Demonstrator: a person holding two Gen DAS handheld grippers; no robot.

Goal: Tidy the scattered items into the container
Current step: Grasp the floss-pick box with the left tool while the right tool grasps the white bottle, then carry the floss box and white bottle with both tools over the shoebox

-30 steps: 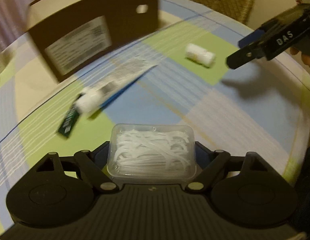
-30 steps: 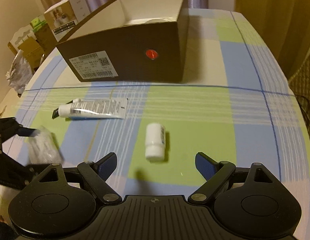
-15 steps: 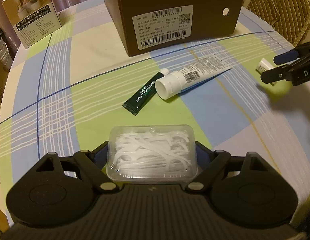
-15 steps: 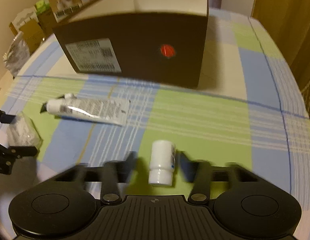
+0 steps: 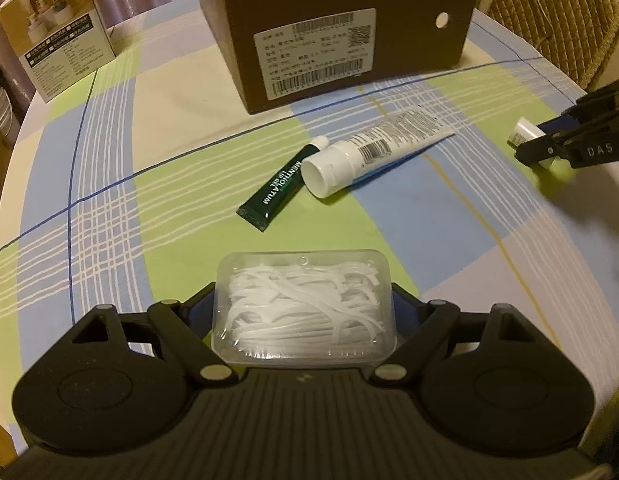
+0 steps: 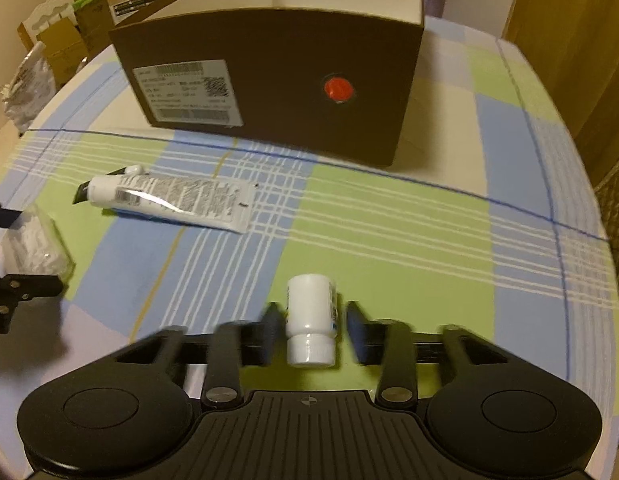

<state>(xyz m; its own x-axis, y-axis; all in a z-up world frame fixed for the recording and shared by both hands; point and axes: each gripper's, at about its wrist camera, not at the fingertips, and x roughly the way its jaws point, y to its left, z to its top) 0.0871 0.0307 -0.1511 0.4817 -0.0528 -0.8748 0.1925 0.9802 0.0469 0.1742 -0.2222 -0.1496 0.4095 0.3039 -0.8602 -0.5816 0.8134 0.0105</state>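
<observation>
The left gripper (image 5: 305, 312) pinched the clear box of floss picks (image 5: 303, 306) between its fingers, with the two tubes (image 5: 373, 148) lying ahead of it. The right gripper (image 6: 311, 324) was opening its jaws around the small white bottle (image 6: 310, 320), which lay between them without touching. The brown container (image 6: 277, 84) stood further ahead of both.

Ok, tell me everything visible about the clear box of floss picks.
The clear box of floss picks is a shallow, rounded-corner rectangular case of transparent plastic, lid shut, packed with tangled white picks. It lies flat on the checked tablecloth, its long side across the left gripper, whose fingers stand against its two short ends. The right wrist view shows it from the side, between those same fingers. Nothing else touches it.
</observation>
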